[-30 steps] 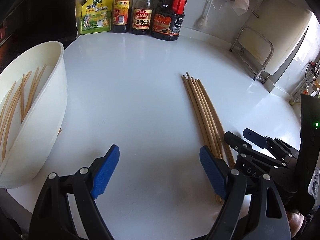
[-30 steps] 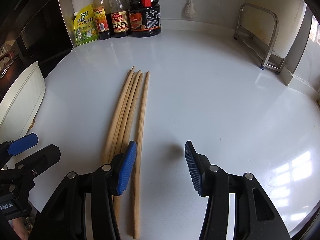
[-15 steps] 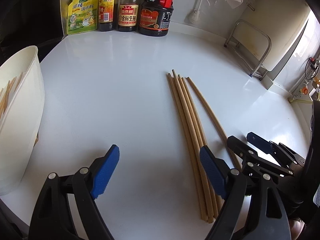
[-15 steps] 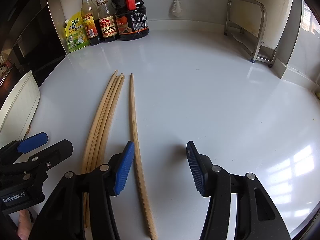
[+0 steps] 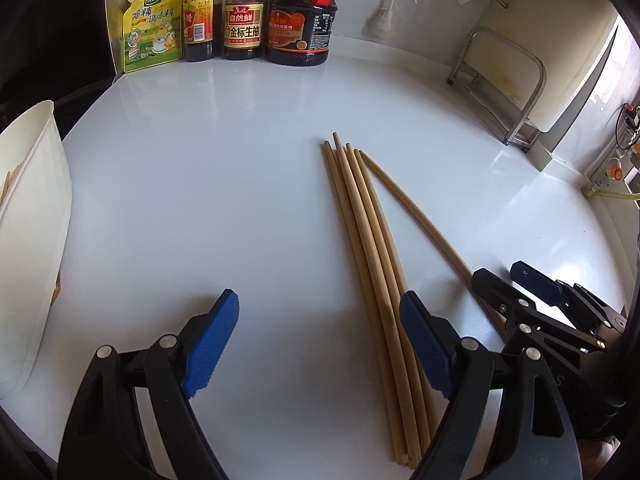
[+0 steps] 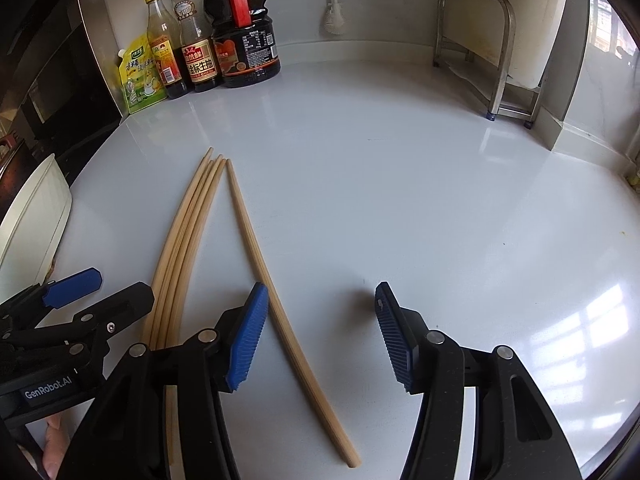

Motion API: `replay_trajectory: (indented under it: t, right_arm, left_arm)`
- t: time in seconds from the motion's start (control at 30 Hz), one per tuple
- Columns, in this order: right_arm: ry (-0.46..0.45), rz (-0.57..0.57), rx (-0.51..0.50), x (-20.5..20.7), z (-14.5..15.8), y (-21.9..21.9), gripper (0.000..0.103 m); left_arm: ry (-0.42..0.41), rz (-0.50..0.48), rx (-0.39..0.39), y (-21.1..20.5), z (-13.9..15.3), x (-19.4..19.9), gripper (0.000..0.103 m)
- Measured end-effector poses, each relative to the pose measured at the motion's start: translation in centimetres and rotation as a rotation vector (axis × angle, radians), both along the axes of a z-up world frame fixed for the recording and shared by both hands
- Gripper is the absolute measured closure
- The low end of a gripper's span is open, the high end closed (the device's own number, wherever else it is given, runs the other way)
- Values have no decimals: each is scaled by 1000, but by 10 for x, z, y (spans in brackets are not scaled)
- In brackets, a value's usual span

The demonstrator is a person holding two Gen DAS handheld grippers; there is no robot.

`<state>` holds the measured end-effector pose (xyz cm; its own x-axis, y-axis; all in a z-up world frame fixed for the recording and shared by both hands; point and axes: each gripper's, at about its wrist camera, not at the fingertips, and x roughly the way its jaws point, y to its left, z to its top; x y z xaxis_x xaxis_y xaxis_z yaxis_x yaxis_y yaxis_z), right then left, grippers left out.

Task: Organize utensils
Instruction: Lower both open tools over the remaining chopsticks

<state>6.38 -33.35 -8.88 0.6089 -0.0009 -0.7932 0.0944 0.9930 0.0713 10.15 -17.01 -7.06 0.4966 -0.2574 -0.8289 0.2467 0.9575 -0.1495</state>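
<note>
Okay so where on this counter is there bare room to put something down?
Bare countertop lies between the lone chopstick and the metal rack, and between the chopstick bundle and the white tub. It is crowded along the back wall by the sauce bottles and near both grippers.

Chopsticks (image 5: 372,248) right of tub (image 5: 32,216)

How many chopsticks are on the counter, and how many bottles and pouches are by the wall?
Chopsticks on the counter: 5
Sauce bottles: 3
Yellow-green pouch: 1
Total: 9
</note>
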Motion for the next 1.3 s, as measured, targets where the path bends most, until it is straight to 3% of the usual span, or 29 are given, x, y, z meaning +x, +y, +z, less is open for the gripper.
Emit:
replay_trajectory:
  t: [0.5, 1.0, 1.3]
  right_arm:
    - [-4, -8, -7, 1, -1, -3, 48]
    - [-6, 2, -12, 0, -2, 0, 48]
    - [-7, 5, -12, 0, -1, 2, 48]
  left_arm:
    - [-28, 45, 50, 16, -4, 2, 21]
    - [-24, 88, 25, 41, 1, -3, 21]
    - [-51, 82, 55, 31, 2, 10, 21]
